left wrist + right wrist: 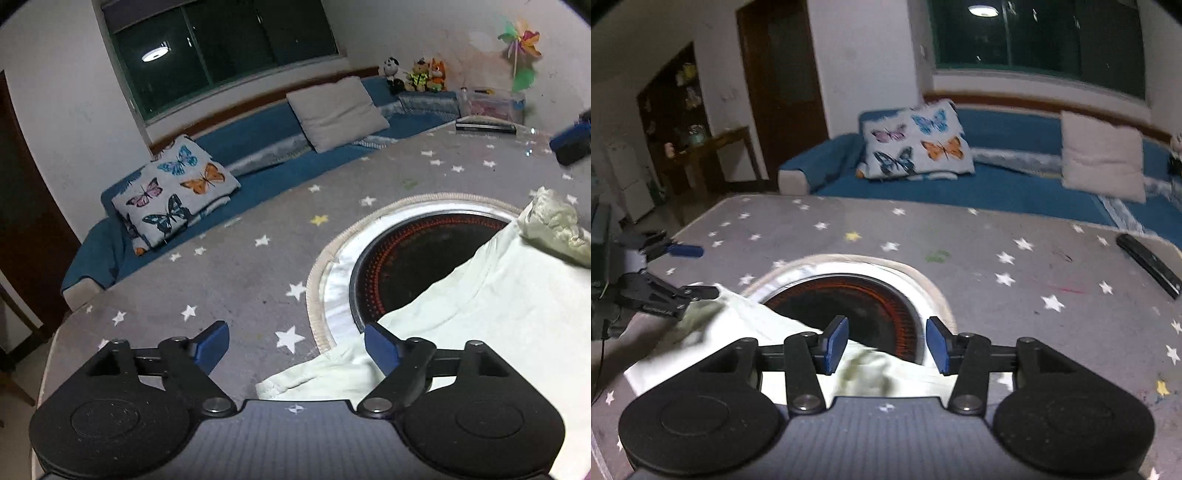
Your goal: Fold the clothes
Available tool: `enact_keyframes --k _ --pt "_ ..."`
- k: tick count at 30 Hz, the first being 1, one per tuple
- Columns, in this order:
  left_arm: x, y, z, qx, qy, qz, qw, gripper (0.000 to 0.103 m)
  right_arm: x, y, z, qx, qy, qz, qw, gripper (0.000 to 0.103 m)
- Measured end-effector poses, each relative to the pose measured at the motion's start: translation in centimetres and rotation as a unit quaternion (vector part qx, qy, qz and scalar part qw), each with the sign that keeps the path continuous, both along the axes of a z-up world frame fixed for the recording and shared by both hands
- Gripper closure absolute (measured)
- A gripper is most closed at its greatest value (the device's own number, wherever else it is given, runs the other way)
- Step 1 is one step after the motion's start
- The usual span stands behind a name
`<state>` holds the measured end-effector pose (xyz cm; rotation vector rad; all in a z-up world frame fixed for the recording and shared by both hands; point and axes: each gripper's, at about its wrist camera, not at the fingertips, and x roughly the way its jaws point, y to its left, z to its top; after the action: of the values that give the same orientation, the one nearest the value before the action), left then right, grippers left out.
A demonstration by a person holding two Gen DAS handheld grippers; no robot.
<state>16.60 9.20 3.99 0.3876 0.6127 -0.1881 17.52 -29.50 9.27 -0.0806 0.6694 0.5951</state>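
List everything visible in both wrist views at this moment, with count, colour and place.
shirt: one, pale, lying partly over the burner
burner: one, black, round, set into the table
table: one, grey cover with stars
butterfly cushion: one, on the sofa
plain cushion: one, grey, on the sofa
sofa: one, blue, under the window
soft toys: three, at the sofa's end
left gripper: jaws open
right gripper: jaws open

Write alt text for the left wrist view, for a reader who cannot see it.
The open left gripper hovers over the near edge of a pale garment lying on a grey star-patterned table cover, nothing between its blue pads. The garment partly covers a round black hotplate set into the table; behind stands a blue sofa with a butterfly cushion.
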Motion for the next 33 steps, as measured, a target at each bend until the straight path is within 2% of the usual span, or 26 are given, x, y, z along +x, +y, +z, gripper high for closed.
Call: enact_keyframes --k 3,6,9,13,19,22,26,30,33 --pt "-0.8 0.0 0.6 0.002 -0.010 0.003 0.9999 0.014 -2.0 1.4 -0.4 0.007 -0.015 0.026 1.000 0.057" --pt "-1.8 0.1 0.9 0.000 -0.016 0.006 0.9999 0.009 -3.0 3.4 -1.4 -0.004 -0.002 0.070 0.998 0.059" --pt "-2.5 0.4 0.5 -0.001 -0.012 0.011 0.9999 0.008 -2.7 4.8 -3.0 -0.023 0.017 0.086 0.996 0.059" --pt "-3.1 0.9 -0.2 -0.003 -0.003 0.023 0.9997 0.008 -1.0 4.5 -4.8 -0.046 0.036 0.050 0.997 0.060" --pt "-2.4 1.8 -1.2 -0.016 0.011 0.052 0.9984 0.008 1.5 1.4 -5.7 -0.054 0.053 -0.046 0.996 0.060" --pt "-1.7 1.7 -1.7 -0.010 0.007 0.063 0.9980 0.006 0.7 1.4 -5.2 -0.045 0.036 -0.030 0.998 0.060" --pt "-0.3 2.7 -2.8 -0.002 0.017 0.103 0.9945 0.006 0.4 2.8 -5.1 -0.033 0.035 -0.005 0.999 0.060" --pt "0.0 4.1 -3.4 -0.017 0.023 0.119 0.9925 0.001 1.3 3.0 -6.5 -0.037 0.056 -0.021 0.998 0.061" --pt "-0.2 4.1 -3.3 -0.020 0.024 0.118 0.9925 0.002 2.0 2.4 -7.6 -0.034 0.074 -0.038 0.996 0.061"
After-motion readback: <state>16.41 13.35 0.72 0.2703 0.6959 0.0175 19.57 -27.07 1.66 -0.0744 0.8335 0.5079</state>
